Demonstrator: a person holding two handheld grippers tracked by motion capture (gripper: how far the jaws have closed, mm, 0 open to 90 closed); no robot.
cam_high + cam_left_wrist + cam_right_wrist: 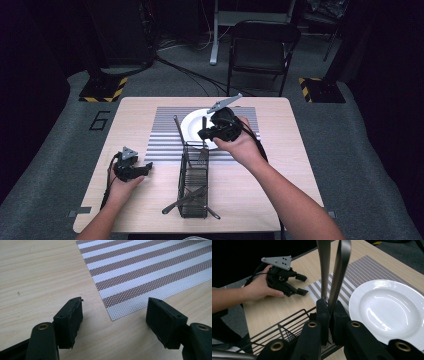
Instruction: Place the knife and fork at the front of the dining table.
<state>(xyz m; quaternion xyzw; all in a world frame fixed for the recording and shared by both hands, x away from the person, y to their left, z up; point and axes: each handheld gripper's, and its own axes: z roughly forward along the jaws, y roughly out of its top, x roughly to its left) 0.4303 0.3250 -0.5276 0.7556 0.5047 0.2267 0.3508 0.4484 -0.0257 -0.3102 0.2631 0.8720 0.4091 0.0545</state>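
Observation:
My right gripper [205, 133] hovers over the near edge of the white plate [191, 125], just beyond the far end of the black wire basket [194, 186]. In the right gripper view its jaws [329, 305] are shut on two slim metal cutlery handles [340, 262] that rise straight up from the pads. The plate [389, 310] lies to their right on the striped placemat [362, 272]. My left gripper [146, 168] rests low on the wooden table by the placemat's near left corner, open, with nothing between its jaws [115, 312].
More cutlery [190, 200] lies crossed in the near end of the basket, and a long metal piece [179, 129] sticks up at its far left corner. A folding chair [260, 50] and cables stand on the floor beyond the table [280, 175].

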